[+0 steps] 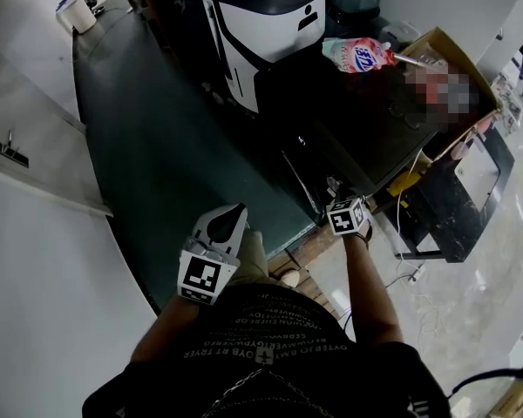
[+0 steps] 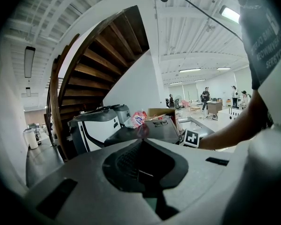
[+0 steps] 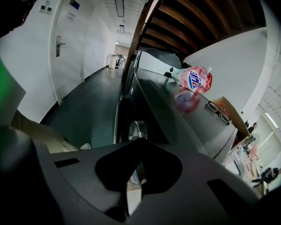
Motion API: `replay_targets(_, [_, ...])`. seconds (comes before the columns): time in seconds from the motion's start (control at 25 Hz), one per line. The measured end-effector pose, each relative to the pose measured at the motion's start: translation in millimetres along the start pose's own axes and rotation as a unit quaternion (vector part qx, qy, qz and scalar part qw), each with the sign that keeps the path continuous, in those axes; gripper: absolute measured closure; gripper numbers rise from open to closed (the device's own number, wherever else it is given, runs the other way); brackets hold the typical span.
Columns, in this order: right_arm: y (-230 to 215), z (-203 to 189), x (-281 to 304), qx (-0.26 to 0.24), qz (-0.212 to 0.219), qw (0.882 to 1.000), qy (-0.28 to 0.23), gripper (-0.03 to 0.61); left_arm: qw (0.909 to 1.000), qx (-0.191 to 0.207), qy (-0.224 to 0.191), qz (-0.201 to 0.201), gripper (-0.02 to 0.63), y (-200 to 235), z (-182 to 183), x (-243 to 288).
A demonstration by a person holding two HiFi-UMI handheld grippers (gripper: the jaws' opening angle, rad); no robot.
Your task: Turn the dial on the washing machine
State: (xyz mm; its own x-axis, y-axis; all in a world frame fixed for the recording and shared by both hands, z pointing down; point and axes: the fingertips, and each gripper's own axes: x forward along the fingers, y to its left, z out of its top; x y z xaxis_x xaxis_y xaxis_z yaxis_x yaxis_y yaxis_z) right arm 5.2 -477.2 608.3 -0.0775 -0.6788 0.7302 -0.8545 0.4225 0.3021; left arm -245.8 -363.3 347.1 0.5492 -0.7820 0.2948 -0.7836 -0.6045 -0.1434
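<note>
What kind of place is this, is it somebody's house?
Probably not a house, more likely a big open office or workshop. A washing machine with a pink detergent pouch on top stands by a wooden staircase, and far behind it people stand among desks.

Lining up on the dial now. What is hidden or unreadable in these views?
- Dial: in the right gripper view it is seen edge-on, with its lower part behind the right gripper. The setting marks are unreadable.
- Washing machine front: the head view shows only its dark top.
- Cardboard box contents: a mosaic patch covers them in the head view.
- Pouch label: too small to read.
</note>
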Motion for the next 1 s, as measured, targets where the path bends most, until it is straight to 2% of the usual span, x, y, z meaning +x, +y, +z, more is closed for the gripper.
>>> replay_targets(0.2, [0.8,-1.3,-3.8,0.007,0.006,1.000,-0.012,0.581,1.0000,-0.002,-0.003,0.000,0.607,-2.5,1.3,0.1])
replay_targets(0.48, [3.5,15.8,-9.6,-0.002,0.013,1.000,-0.026,0.581,1.0000,-0.003,-0.005,0.000,0.607,-3.5,3.7,2.1])
replay_targets(0.6, [3.6,43.4,-32.0,0.012,0.026,0.996,-0.080,0.581,1.0000,-0.004,-0.008,0.005,0.607,-1.7,5.4,1.4])
replay_targets(0.72, [1.8,83.9,-84.6,0.027,0.047,0.985,-0.166,0.581,0.9999,-0.004,-0.014,0.008,0.607,1.0,9.8,0.7])
replay_targets(0.84, [-4.2,117.5,-149.2,0.044,0.061,0.967,-0.243,0.581,0.9997,-0.004,-0.021,0.007,0.607,2.0,15.4,0.6])
replay_targets(1.0, [-12.1,141.5,-222.8,0.081,0.082,0.943,-0.311,0.581,0.9994,-0.003,-0.035,0.003,0.607,0.9,28.0,0.9])
